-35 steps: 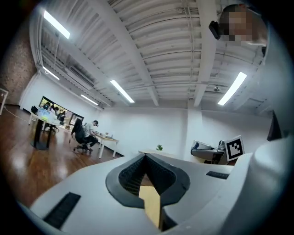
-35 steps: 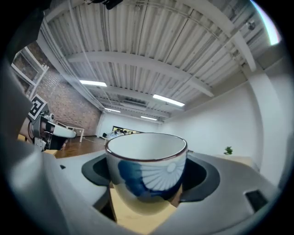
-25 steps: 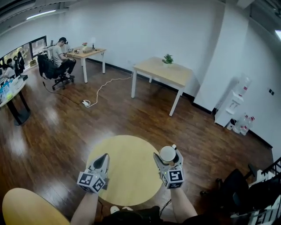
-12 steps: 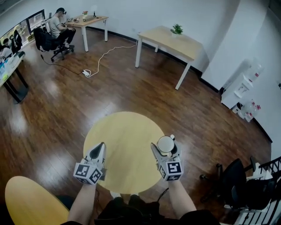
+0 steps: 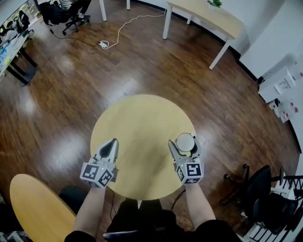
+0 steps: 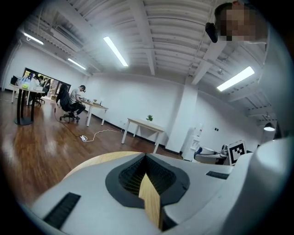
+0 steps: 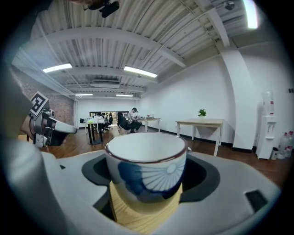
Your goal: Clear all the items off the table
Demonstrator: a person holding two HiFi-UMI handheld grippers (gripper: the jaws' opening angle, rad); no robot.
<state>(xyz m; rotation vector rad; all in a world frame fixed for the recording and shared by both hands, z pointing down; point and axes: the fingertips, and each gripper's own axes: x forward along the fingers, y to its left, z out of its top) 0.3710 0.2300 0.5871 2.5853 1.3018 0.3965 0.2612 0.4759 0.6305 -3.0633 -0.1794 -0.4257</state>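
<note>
Your right gripper (image 5: 184, 142) clamps the cup (image 7: 146, 167) across its body to keep it upright, probably just above the table (image 5: 137, 118). Your left gripper (image 5: 112, 142) is pressed together, empty.

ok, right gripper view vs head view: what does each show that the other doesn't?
Right gripper view only: the blue flower print on the side of the cup, its dark rim, the ceiling lights.
Head view only: the whole round table top and the white cable on the floor.
Both: the right gripper shut on the cup, the left gripper beside it, the far table with a plant.
</note>
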